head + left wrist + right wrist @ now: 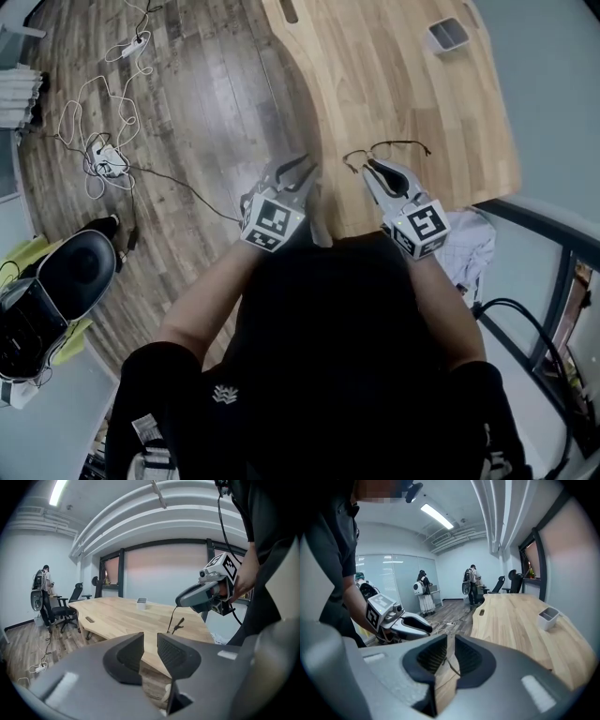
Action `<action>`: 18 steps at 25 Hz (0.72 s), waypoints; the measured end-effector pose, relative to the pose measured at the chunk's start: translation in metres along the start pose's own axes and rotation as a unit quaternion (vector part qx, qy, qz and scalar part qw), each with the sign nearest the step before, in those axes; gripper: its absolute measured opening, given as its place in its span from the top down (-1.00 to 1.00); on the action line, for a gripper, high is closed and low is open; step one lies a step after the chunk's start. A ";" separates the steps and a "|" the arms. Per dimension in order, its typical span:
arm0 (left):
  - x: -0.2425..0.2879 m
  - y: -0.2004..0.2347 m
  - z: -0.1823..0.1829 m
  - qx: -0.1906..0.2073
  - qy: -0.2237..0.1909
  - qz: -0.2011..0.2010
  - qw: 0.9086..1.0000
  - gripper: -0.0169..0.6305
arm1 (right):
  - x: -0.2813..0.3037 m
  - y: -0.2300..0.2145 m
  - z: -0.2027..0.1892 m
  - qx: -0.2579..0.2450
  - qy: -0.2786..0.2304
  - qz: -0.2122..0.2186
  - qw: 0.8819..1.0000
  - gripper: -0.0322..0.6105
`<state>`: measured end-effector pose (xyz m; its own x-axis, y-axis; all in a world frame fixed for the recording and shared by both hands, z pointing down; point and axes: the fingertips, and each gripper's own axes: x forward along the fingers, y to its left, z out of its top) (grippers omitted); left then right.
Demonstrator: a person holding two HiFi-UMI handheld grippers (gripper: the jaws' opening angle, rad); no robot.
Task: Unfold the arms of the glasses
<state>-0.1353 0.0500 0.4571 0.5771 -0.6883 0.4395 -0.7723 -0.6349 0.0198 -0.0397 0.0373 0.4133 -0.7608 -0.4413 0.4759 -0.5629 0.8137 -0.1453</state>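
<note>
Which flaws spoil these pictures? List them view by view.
Head view: dim, with edges bowed by the lens; the person's dark torso fills the lower half, and the thin glasses barely stand out against the table. Left gripper view: the ceiling beams curve, the corners are black, and the strip lamp glares. Right gripper view: black corners, a bright ceiling light, and a blurred patch at the top.

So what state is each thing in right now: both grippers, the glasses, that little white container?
Left gripper: open, nothing between its jaws.
Right gripper: shut on the glasses.
Glasses: hanging from the right gripper; whether the arms are folded is unclear.
White container: upright on the table.
</note>
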 end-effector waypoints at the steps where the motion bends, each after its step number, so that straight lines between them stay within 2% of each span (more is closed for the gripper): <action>1: 0.000 -0.001 0.003 -0.005 -0.006 0.000 1.000 0.65 | -0.007 0.000 0.010 0.003 -0.019 -0.003 1.000 0.77; 4: -0.004 0.002 0.029 -0.026 -0.045 0.014 0.999 0.65 | -0.035 -0.008 0.046 0.005 -0.082 -0.023 0.996 0.77; 7: -0.016 0.003 0.063 -0.052 -0.081 0.039 0.995 0.69 | -0.063 -0.019 0.068 0.001 -0.121 -0.042 0.992 0.77; 10: -0.026 -0.005 0.094 -0.068 -0.105 0.057 0.991 0.74 | -0.083 -0.032 0.072 0.006 -0.136 -0.054 0.989 0.77; 14: -0.033 -0.016 0.124 -0.071 -0.117 0.078 0.988 0.77 | -0.108 -0.050 0.089 0.027 -0.172 -0.066 0.982 0.77; 17: -0.036 -0.026 0.138 -0.070 -0.120 0.091 0.986 0.93 | -0.122 -0.062 0.087 0.040 -0.168 -0.068 0.983 0.77; 18: -0.037 -0.030 0.142 -0.068 -0.122 0.094 0.986 0.93 | -0.128 -0.066 0.084 0.047 -0.168 -0.068 0.982 0.78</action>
<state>-0.0956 0.0452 0.3129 0.4537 -0.8639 0.2188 -0.8909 -0.4460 0.0860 0.0671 0.0084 0.2888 -0.7314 -0.6563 0.1854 -0.6819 0.7068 -0.1881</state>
